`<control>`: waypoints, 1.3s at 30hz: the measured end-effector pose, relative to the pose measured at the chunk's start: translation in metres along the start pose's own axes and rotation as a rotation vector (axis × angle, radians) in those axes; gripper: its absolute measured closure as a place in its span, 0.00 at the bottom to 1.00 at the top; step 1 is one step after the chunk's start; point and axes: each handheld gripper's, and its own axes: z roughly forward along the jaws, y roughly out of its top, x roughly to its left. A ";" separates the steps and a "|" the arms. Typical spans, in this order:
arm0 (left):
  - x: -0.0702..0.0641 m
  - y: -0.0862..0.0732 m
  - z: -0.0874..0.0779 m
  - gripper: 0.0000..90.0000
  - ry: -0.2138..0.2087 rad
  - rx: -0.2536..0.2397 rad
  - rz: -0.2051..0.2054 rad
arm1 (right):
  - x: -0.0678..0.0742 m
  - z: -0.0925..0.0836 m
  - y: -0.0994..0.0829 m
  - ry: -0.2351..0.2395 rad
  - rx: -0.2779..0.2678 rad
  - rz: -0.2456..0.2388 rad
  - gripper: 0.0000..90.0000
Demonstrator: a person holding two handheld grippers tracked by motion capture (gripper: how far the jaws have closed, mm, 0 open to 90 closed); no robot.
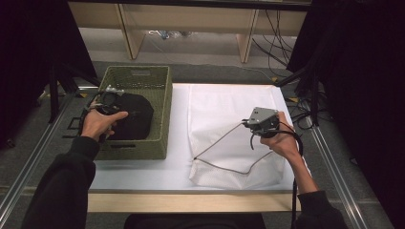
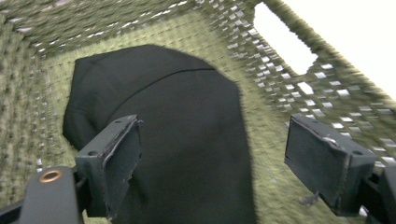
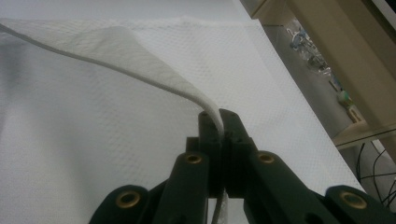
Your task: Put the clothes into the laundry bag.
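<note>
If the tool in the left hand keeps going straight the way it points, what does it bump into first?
Most likely the black cloth lying in the green basket. The left tool points down at it with its jaws open, though how near it is is hard to judge.

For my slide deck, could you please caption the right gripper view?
Right hand-held gripper shut on the lifted edge of a white mesh bag lying on the table.

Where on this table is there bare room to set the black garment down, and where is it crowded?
Free: the white tabletop strip between the green basket and the white mesh bag, and the near strip bordering the table's front edge. Crowded: the basket, holding the black garment and the open left hand-held gripper; the right half, under the bag pinched by the right hand-held gripper.
</note>
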 end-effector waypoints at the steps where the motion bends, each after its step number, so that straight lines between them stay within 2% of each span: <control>1: 0.004 0.000 0.003 0.20 -0.001 0.012 -0.003 | 0.000 0.000 0.000 0.002 0.000 0.003 0.99; 4: 0.014 0.000 0.011 0.19 0.032 0.020 -0.039 | 0.000 0.000 0.001 -0.002 -0.004 -0.011 0.99; 5: 0.019 0.001 0.015 0.19 0.027 0.023 -0.048 | 0.001 0.000 0.001 0.000 0.002 -0.004 0.99; 8: 0.021 0.001 0.019 0.19 0.003 0.033 -0.059 | 0.000 0.001 0.000 0.000 -0.005 -0.007 0.99; 9: 0.021 0.000 0.025 0.19 -0.018 0.052 -0.056 | -0.002 0.001 0.001 -0.002 -0.012 -0.026 0.99; 11: 0.022 -0.001 0.028 0.19 -0.018 0.071 -0.050 | 0.000 0.000 0.000 -0.001 -0.005 -0.004 0.99; 12: 0.024 -0.002 0.034 0.18 0.003 0.106 -0.022 | 0.000 0.000 0.001 -0.001 -0.004 -0.005 0.98; 14: 0.027 -0.003 0.041 0.17 -0.003 0.136 -0.006 | 0.000 0.001 0.001 -0.002 -0.003 -0.010 0.98; 16: 0.028 -0.005 0.044 0.16 -0.016 0.136 -0.013 | -0.001 0.002 0.001 0.003 -0.003 -0.027 0.98; 18: 0.026 -0.007 0.049 0.10 -0.022 0.143 -0.013 | 0.000 0.002 0.001 0.008 -0.002 -0.027 0.98; 21: 0.021 -0.012 0.057 0.03 -0.030 0.184 0.017 | -0.001 0.003 0.001 0.006 -0.004 -0.029 0.98; 22: 0.021 -0.012 0.057 0.00 -0.030 0.184 0.017 | 0.000 0.002 0.001 0.008 -0.002 -0.026 0.98; 24: 0.020 -0.016 0.064 0.00 -0.031 0.219 0.040 | 0.000 0.002 0.001 0.007 -0.002 -0.028 0.98; 26: 0.018 -0.019 0.070 0.00 -0.014 0.263 0.042 | 0.000 0.002 0.002 0.001 -0.010 -0.030 0.98; 29: 0.018 -0.019 0.073 0.00 -0.001 0.273 0.055 | -0.001 0.002 0.002 -0.001 -0.014 -0.031 0.98; 30: 0.018 -0.020 0.077 0.00 0.016 0.277 0.028 | 0.000 0.002 0.002 0.004 -0.009 -0.028 0.98; 32: 0.018 -0.020 0.078 0.05 0.027 0.289 0.033 | -0.001 0.002 0.002 0.001 -0.010 -0.030 0.98; 33: 0.018 -0.022 0.080 0.05 0.033 0.305 0.013 | 0.000 0.002 0.001 0.000 -0.010 -0.020 0.98; 34: 0.018 -0.022 0.080 0.11 0.040 0.306 0.003 | 0.000 0.002 0.001 -0.005 -0.012 -0.017 0.98; 35: 0.020 -0.021 0.079 0.23 0.033 0.312 0.017 | 0.000 0.001 0.002 0.005 -0.013 -0.028 0.98; 37: 0.023 -0.021 0.077 0.36 0.026 0.308 0.009 | 0.000 0.001 0.002 0.005 -0.012 -0.028 0.98; 38: 0.025 -0.021 0.075 0.36 0.015 0.310 0.008 | 0.000 0.001 0.002 0.006 -0.012 -0.027 0.98; 39: 0.026 -0.020 0.074 0.43 0.015 0.309 0.006 | 0.001 0.000 0.002 0.002 -0.007 -0.008 0.98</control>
